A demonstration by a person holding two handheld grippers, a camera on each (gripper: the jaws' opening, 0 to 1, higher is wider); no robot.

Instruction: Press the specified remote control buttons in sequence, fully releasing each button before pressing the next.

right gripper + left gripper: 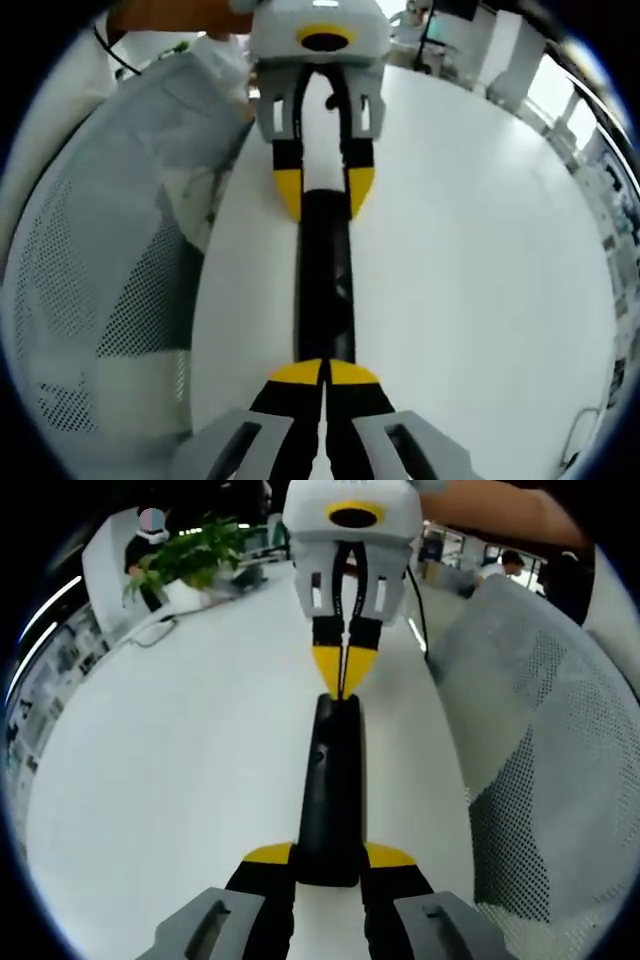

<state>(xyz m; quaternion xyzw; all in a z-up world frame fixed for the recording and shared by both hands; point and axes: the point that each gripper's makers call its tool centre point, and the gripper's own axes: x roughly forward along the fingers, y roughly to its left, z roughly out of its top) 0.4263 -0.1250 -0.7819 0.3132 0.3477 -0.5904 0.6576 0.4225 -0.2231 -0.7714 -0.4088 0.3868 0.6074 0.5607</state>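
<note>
1. While you look along your left gripper (328, 865), its yellow-tipped jaws stand on either side of the near end of the black remote control (330, 790), pinching it between them.
2. At the far end of that remote, your right gripper (344, 670) points back toward you with its tips pressed together, touching the remote's end or top; you cannot tell from here whether a button is under them.
3. In the right gripper view the same holds in reverse: the right gripper (323, 375) has its jaws together over the near end of the remote control (325, 290), and the left gripper (323, 195) clasps the far end from both sides.
4. The remote lies flat on the white table (170, 780), running straight between the two tongs.
5. Just to the right of your left gripper stands a grey mesh chair (545, 770), its back close along the table edge, which crowds that side.
6. To the left of your left gripper the table spreads wide and bare; a potted plant (190, 560) and a cable (150, 635) sit well beyond, near the far edge.
</note>
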